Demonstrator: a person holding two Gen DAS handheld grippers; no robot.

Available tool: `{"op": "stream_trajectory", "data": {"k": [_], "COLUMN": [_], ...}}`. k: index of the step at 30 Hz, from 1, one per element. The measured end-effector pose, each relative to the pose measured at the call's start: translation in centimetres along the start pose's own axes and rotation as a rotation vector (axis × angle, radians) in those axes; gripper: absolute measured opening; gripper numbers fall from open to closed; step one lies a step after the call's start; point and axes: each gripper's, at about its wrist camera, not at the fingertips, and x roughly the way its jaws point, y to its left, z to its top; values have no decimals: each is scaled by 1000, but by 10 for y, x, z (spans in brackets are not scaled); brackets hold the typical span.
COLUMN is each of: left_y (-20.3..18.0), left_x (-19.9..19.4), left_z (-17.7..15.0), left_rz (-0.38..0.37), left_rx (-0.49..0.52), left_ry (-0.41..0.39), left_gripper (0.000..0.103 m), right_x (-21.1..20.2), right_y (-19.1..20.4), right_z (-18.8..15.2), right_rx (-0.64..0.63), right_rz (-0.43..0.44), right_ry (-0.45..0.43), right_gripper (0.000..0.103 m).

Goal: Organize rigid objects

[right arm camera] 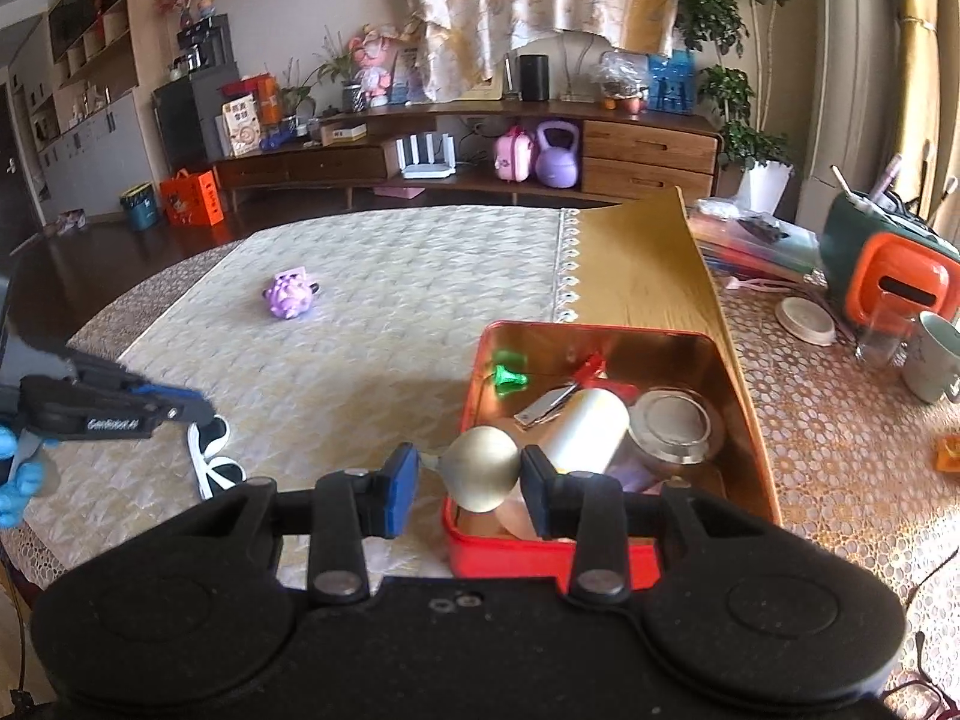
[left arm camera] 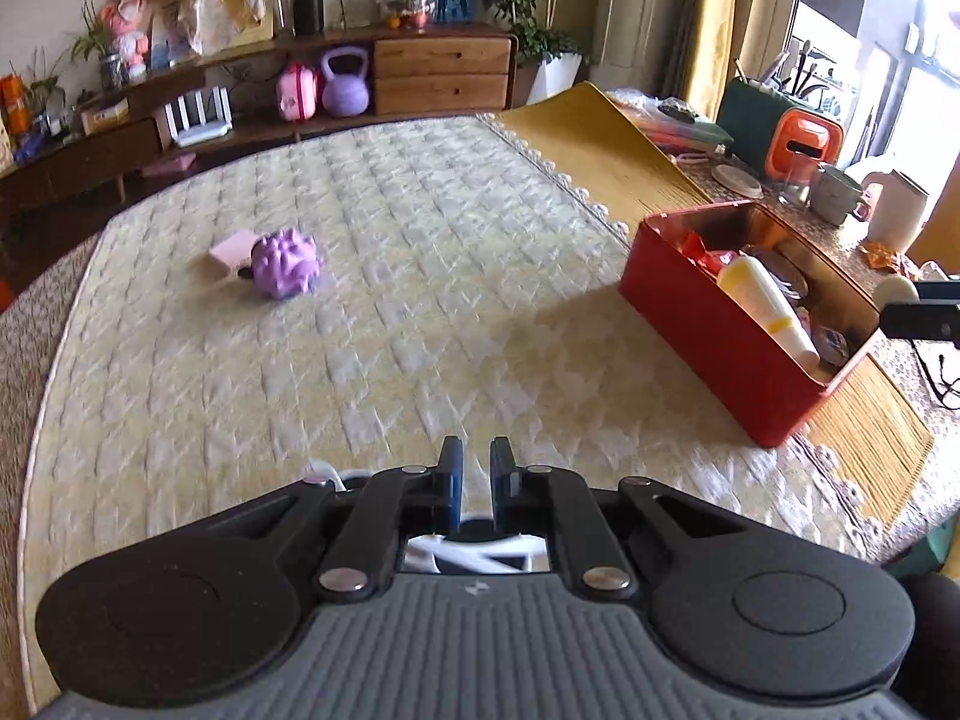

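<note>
Nearest item, right view: our right gripper (right arm camera: 469, 486), fingers spread fairly wide with a pale gold ball (right arm camera: 485, 468) between them; its right flank sits against the right pad, a gap shows at the left pad, so we cannot tell whether it is truly held or merely resting there; it hangs over the near-left corner of the red tin (right arm camera: 606, 552); risk one, in our judgement: the ball clips the tin's near rim and rolls off across the quilted cloth (right arm camera: 390, 276); cause, a round smooth thing on the rim line with only one pad bearing; risk two: dropped inside, it knocks the white bottle (right arm camera: 585, 429) or the metal-lidded jar (right arm camera: 672, 426), since the tin is already crowded, with a green piece (right arm camera: 509, 378) and a flat silver item (right arm camera: 546, 405) further back; left gripper (left arm camera: 475, 474), fingers nearly together with a slim gap and nothing visible between them, low over white-framed sunglasses (right arm camera: 213, 462); risk three: the thin frame slips or flexes under a narrow pinch; remaining loose items: purple spiky toy (left arm camera: 285, 264) touching a pink block (left arm camera: 233, 247), far out on the cloth, well apart from both grippers; obstacles: none between toy and tin; beside the tin, on the lace cover, a mug (right arm camera: 933, 357), a glass (right arm camera: 881, 330) and an orange appliance (right arm camera: 900, 285), near enough for a wide swing to strike.
</note>
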Motion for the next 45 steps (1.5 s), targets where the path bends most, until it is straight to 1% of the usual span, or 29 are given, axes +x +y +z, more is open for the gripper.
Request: {"op": "stream_trajectory", "data": {"k": [3,5,8,13,16,19,20,21,22,23,24,25,29,31,36,41,43,45], "left_y": [2,-2,-10,-17,-26,-28,-27,-25,-22,-19,-16,-15,-21,-26,-35,-39,-37,-34], "left_x": [-4,-5,-5,-3,-6,-6,-6,-5,-6,-6,-7,-7,4,11,29,43,44,43], "left_z": [-9,-16,-27,-40,-47,-48,-47,-46,-45,-44,-44,-44,-43,-43,-40,-43,-44,-44], "left_rz": [-13,-15,5,21,59,54,59,64,64,63,63,66,115,153,215,248,265,273], "left_rx": [-34,-35,-12,-56,-49,-59,-70,-89,-110,-137,-161,-169,-155,-155,-199,-230,-232,-244], "left_ry": [17,26,37,50,35,30,29,27,23,15,2,0,32,32,40,65,46,30], "left_gripper": [10,11,12,12,12,14,21,36,49,74,79,79,79,79,79,79,75,62], "right_x": [-2,-3,-3,-4,-4,-4,-4,-4,-4,-4,-4,-4,-3,-3,0,2,2,3], "right_y": [-5,-6,-9,-15,-18,-21,-22,-23,-25,-26,-27,-27,-28,-28,-34,-38,-39,-40], "right_z": [-3,-5,-8,-11,-13,-14,-15,-15,-15,-16,-16,-16,-16,-16,-17,-17,-17,-18], "right_rx": [15,16,19,36,42,47,50,53,56,57,58,58,62,61,65,71,70,70], "right_rz": [10,17,21,27,31,33,34,35,36,37,37,37,38,39,40,40,40,36], "right_ry": [-8,-8,-8,-8,-8,-5,-5,-5,-6,-6,-6,-5,-4,-4,0,0,2,5], "right_gripper": [36,36,36,36,36,36,36,36,36,36,36,36,36,36,36,36,36,36]}}
